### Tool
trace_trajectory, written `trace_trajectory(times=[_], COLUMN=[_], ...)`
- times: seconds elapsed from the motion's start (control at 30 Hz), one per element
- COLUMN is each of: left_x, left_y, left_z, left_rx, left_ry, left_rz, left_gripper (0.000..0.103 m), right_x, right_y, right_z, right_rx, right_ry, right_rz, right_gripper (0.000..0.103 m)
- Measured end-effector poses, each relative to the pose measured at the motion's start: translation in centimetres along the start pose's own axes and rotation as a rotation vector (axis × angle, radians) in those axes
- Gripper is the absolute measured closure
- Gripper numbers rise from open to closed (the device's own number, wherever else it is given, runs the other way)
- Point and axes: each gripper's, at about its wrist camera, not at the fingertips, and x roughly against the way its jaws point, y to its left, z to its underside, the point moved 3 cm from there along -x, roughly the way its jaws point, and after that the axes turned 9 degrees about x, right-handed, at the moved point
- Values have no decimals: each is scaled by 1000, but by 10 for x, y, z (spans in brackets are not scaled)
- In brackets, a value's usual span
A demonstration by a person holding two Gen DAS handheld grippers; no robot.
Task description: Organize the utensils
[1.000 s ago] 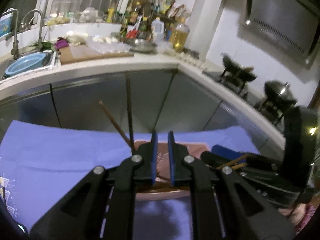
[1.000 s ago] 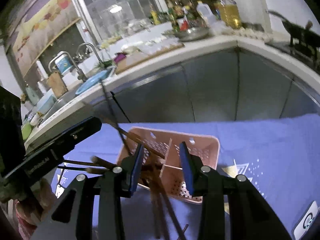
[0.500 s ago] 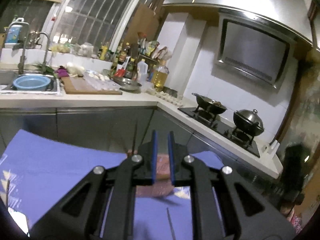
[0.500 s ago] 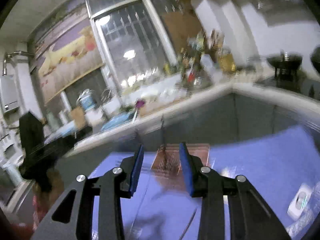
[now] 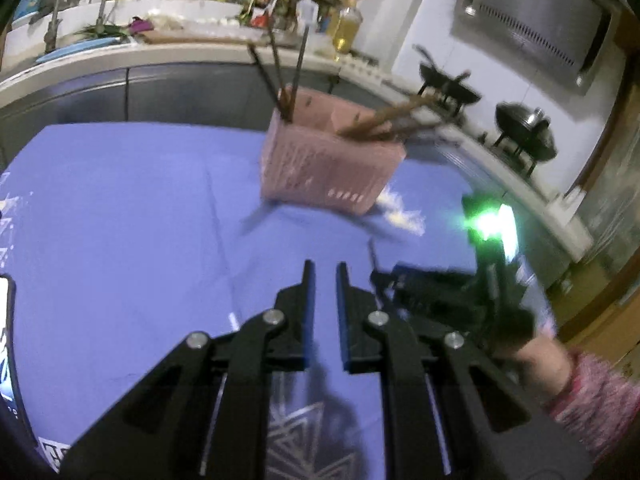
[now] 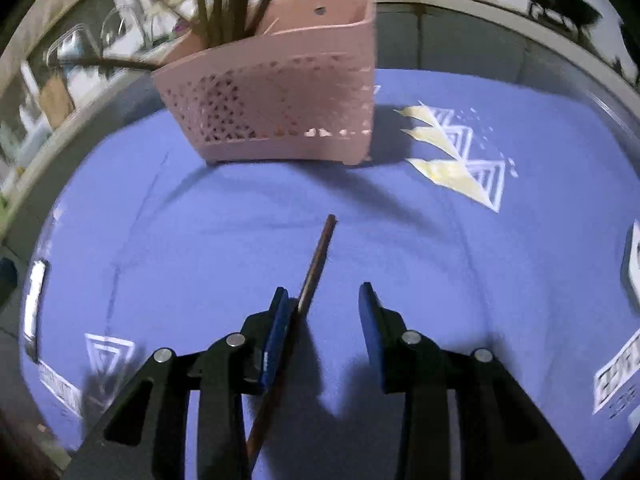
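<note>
While the pink basket (image 6: 280, 92) stands upright on the blue cloth (image 6: 200, 240), several brown chopsticks (image 6: 224, 0) stick out of its left compartment, and in the left wrist view more chopsticks lean out over its right end. One single chopstick (image 6: 316, 264) lies on the cloth in front of the basket, well apart from it. The right gripper (image 6: 324, 300) hangs over this chopstick with its fingers spread; the stick passes just beside the left finger (image 6: 276, 320), and I cannot tell if they touch. The left gripper (image 5: 322, 280) holds its fingers close together with a narrow gap, pinching nothing. Printed tags lie at the cloth edges, but their writing is too blurred to read.
</note>
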Motion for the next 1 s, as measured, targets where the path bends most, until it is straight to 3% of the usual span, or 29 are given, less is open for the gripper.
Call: trace_trajectory(times=[0.03, 0.13, 0.23, 0.4, 0.53, 0.63, 0.8, 0.93, 1.0], left_x=[-4, -12, -12, -3, 0, 1, 2, 2, 2], left_y=[2, 7, 18, 32, 39, 45, 56, 61, 64], left_z=[4, 8, 7, -4, -15, -21, -28, -30, -31], left_rx=[-9, -14, 29, 63, 98, 128, 184, 215, 220], left_ry=[4, 7, 10, -23, -40, -49, -68, -80, -86], left_rz=[-27, -77, -83, -97, -97, -92, -84, -78, -75], left_gripper=[93, 93, 94, 94, 94, 94, 94, 94, 94], right_x=[-1, -2, 9, 81, 138, 171, 215, 212, 193], right_y=[8, 19, 25, 24, 31, 26, 27, 22, 19], right_z=[-3, -6, -12, -41, -70, -102, -157, -185, -196], right_rx=[44, 89, 77, 14, -16, -31, -27, -36, -58], right_ry=[5, 31, 17, -208, -405, -553, -802, -962, -976], right_rz=[1, -12, -103, -242, -267, -242, -102, 64, 112], right_gripper=[93, 98, 99, 98, 98, 98, 98, 98, 98])
